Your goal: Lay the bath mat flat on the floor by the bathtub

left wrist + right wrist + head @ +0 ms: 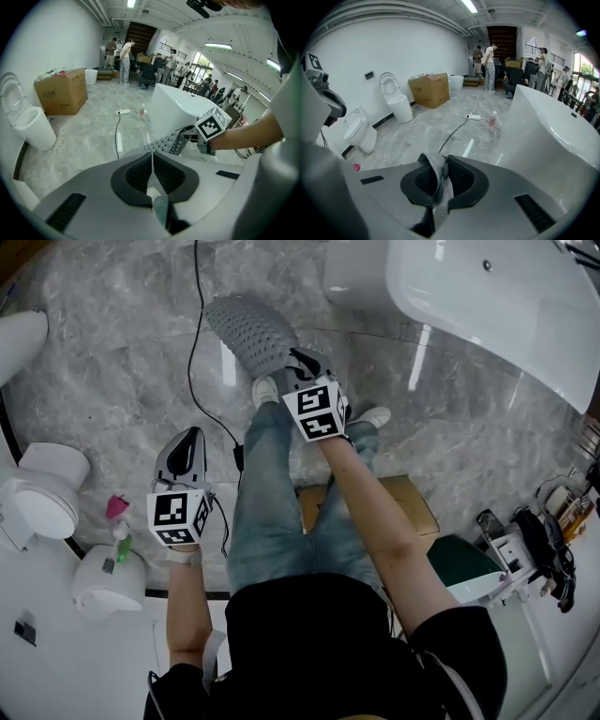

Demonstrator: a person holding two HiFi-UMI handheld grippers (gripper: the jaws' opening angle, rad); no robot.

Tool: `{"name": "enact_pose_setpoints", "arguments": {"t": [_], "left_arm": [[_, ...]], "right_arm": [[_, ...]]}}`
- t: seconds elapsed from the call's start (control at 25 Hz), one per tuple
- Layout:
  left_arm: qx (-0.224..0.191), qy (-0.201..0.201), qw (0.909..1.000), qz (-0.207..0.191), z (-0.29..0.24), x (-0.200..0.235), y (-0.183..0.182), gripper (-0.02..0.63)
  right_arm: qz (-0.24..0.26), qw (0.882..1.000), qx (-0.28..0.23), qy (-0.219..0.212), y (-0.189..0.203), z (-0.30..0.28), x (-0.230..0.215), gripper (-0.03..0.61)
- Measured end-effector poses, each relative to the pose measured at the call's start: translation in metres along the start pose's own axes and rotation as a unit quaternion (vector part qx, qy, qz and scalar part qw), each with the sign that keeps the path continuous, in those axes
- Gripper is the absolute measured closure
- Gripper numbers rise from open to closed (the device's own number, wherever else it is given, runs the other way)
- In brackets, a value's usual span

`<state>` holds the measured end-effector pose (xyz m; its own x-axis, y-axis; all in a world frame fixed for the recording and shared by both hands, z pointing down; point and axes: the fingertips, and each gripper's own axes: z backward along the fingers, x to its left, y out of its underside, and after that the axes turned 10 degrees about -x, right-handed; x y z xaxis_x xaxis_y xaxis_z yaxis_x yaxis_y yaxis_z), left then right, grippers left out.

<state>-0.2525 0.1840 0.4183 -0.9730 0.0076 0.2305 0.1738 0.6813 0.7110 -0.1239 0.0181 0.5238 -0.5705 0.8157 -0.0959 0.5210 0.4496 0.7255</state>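
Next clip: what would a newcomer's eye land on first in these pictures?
First, the grey perforated bath mat, bunched and pinched in the shut jaws of the right gripper, not yet flat on the marble floor. Next, the big white bathtub at the head view's upper right. The left gripper sits lower left, jaws together on nothing, beside a white toilet.
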Motion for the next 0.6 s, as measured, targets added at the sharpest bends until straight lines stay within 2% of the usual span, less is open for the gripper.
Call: {"name": "enact_pose_setpoints", "arguments": {"t": [0.2, 0.6], "left_arm": [[0.018, 0.017, 0.9996, -0.011, -0.018, -0.029, 0.018, 0.592], [0.041, 0.037, 0.9979, -0.032, -0.052, -0.092, 0.048, 0.592]], "right_arm": [[0.012, 1.000, 0.006, 0.018, 0.042, 0.012, -0.036, 0.541], [-0.009, 0.997, 0.034, 0.062, 0.140, 0.047, -0.114, 0.541]]}}
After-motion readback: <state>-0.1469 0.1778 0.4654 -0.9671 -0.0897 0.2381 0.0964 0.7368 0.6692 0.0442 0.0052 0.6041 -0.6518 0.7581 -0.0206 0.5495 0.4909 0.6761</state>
